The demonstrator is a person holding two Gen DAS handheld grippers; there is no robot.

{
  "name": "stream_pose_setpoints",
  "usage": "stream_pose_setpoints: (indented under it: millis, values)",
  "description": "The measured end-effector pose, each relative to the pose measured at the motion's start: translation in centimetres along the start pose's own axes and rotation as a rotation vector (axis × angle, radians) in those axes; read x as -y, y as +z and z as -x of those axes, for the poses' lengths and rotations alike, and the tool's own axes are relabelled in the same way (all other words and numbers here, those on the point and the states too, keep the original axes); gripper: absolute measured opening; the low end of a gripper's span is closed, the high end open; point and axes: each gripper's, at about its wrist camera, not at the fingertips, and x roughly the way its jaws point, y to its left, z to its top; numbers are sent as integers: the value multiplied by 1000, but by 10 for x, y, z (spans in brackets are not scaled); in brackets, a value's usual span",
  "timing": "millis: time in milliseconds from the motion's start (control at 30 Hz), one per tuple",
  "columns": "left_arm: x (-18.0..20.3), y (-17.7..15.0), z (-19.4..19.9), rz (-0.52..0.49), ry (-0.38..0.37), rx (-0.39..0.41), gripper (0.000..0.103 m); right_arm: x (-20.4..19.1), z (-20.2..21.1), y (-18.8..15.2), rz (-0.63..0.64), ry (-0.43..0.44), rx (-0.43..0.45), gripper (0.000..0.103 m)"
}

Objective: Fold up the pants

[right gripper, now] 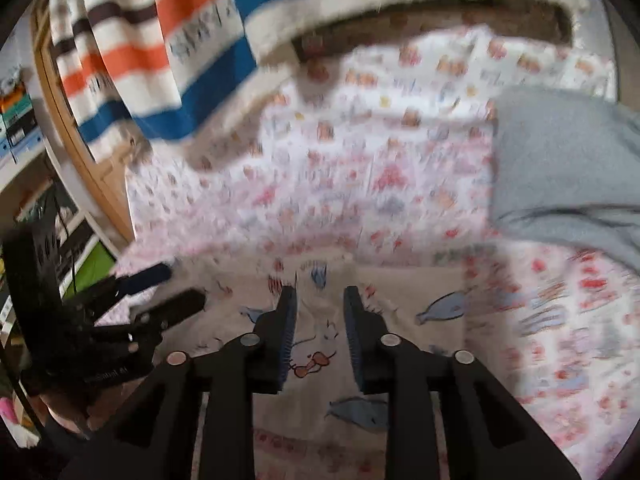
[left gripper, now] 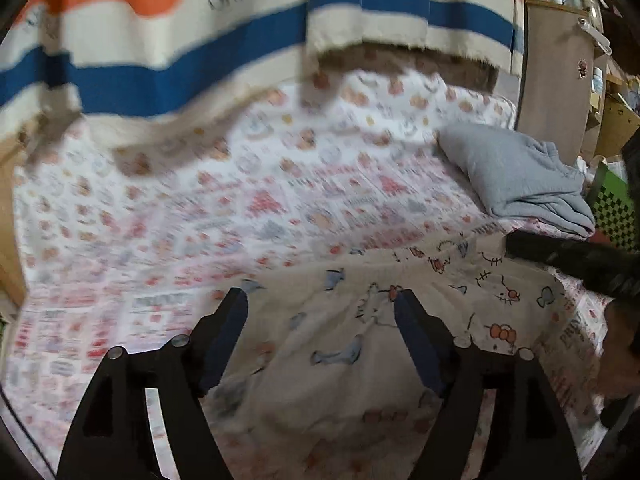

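Note:
Cream pants with a cartoon cat and fish print [left gripper: 360, 344] lie on the patterned bed sheet [left gripper: 200, 208], close in front of both grippers; they also show in the right wrist view [right gripper: 328, 360]. My left gripper [left gripper: 320, 300] is open wide just above the pants, holding nothing. My right gripper [right gripper: 320, 296] is open a narrower way over the pants, holding nothing. The left gripper shows at the left of the right wrist view [right gripper: 176, 292], and the right gripper's dark finger [left gripper: 560, 252] shows at the right of the left wrist view. Both views are motion-blurred.
A folded grey garment [left gripper: 520, 176] lies on the bed at the right, also in the right wrist view [right gripper: 568, 160]. A striped orange, blue and cream blanket [left gripper: 180, 40] hangs at the far side. A wooden cabinet [left gripper: 556, 72] stands at the far right; shelves [right gripper: 44, 200] stand left.

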Motion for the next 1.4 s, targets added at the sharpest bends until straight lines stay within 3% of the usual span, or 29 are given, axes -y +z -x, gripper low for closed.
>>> stream_pose_setpoints:
  millis: [67,167,233,333,433,600,733,833,900,1033,1100,1200,1400]
  values:
    - [-4,-3,16,13,27,49,91,3,26,-2,7,-61,106,78]
    - [-12,-7,30,49,121,124,96,6,41,-8,24,-162,177,80]
    - [-14,-9,36,29,160,151,96,10,39,-10,14,-181,148,84]
    - [-17,-12,38,35,132,112,97,20,31,-15,-66,-152,43,84]
    - [-21,-17,33,74,115,35,101,22,21,-21,-87,-181,-58,84]
    - [-29,-25,13,124,141,-55,101,25,12,-28,-94,-214,-71,84]
    - [-43,-29,2,213,98,-103,101,30,2,-27,-110,-212,-85,84]
    - [-52,-30,-5,274,22,-116,100,31,-8,-26,-107,-212,-100,84]
    - [-56,-31,-9,306,-34,-129,92,32,-13,-25,-110,-198,-111,84]
    - [-57,-30,-18,332,-58,-156,76,32,-20,-23,-115,-151,-127,84]
    - [-55,-29,-19,331,-80,-161,64,31,-21,-24,-115,-119,-126,76]
    - [-49,-26,-22,310,-65,-170,59,29,-22,-25,-110,-91,-123,63]
    - [-40,-25,-27,282,-63,-178,43,28,-25,-25,-109,-96,-120,49]
